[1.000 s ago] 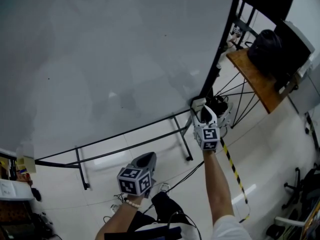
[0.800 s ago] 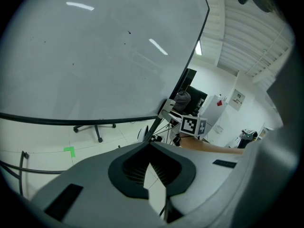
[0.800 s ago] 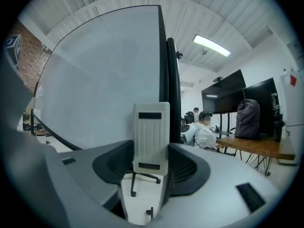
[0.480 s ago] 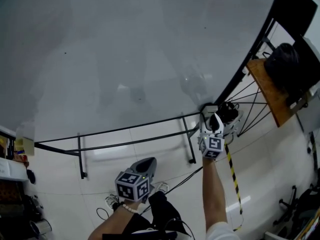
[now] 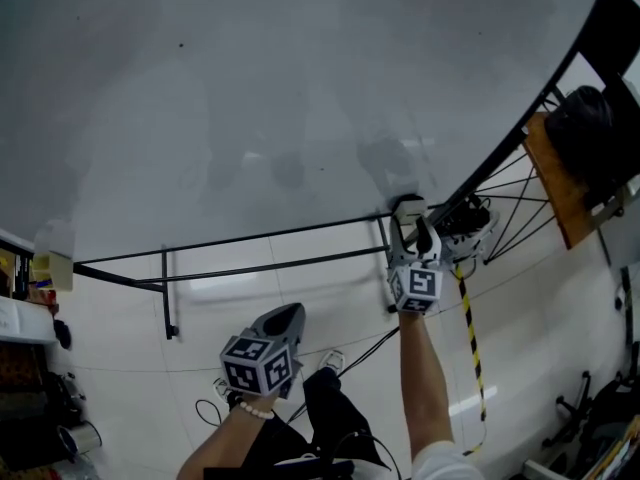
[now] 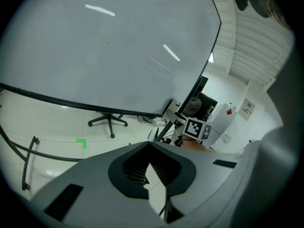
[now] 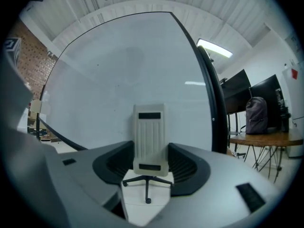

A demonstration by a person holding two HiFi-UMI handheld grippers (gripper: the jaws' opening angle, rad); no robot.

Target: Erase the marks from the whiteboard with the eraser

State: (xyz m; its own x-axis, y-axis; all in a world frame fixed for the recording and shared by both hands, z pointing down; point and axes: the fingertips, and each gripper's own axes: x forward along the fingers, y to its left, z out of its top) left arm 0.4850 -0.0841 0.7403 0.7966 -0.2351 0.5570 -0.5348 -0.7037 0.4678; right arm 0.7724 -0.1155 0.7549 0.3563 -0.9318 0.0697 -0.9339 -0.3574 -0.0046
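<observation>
No word, number or brand can be read anywhere. A wall sign (image 6: 246,109) carries print too small to make out. The left marker cube (image 5: 262,361) and the right marker cube (image 5: 417,288) show only black-and-white square patterns, not letters.

Right gripper (image 5: 413,226), eraser (image 5: 408,206) at whiteboard's (image 5: 250,88) lower edge

Head view: from above, facing steeply down over the whiteboard (image 5: 250,88) and the floor (image 5: 120,338).
Left gripper view: low, farther off, angled up at the whiteboard.
Right gripper view: close, square to the whiteboard.
Shared: the whiteboard, in all three.
</observation>
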